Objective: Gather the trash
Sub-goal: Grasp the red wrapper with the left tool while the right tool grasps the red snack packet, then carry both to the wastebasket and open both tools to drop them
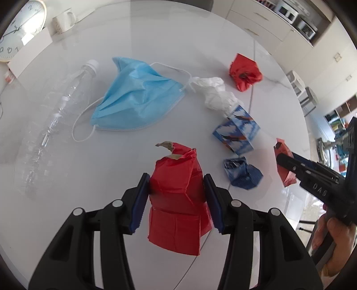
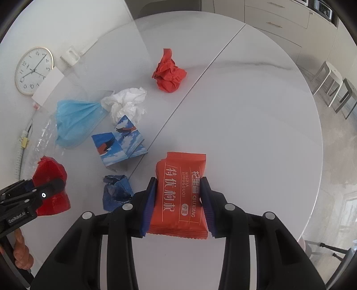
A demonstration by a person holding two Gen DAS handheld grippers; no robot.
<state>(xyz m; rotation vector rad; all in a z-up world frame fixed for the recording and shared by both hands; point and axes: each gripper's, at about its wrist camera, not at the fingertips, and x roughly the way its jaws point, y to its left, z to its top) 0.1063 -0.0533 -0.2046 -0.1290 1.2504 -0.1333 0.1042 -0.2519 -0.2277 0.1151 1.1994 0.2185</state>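
My left gripper (image 1: 176, 185) is shut on a folded red paper piece (image 1: 176, 200), held above the white table (image 1: 156, 44). My right gripper (image 2: 178, 191) is shut on a red snack wrapper (image 2: 180, 196) with white lettering. It also shows in the left wrist view (image 1: 284, 165), and the left gripper shows in the right wrist view (image 2: 49, 185). On the table lie a blue face mask (image 1: 138, 98), a clear plastic bottle (image 1: 51, 125), a crumpled white tissue (image 1: 216, 93), a crumpled red paper (image 1: 245, 71), a blue patterned box (image 1: 236, 131) and a crushed dark blue wrapper (image 1: 242, 172).
A wall clock (image 1: 20, 29) and a white mug (image 1: 63, 21) stand at the table's far left edge. White cabinets (image 2: 279, 24) are behind the table. Stools (image 2: 334, 87) stand on the floor to the right.
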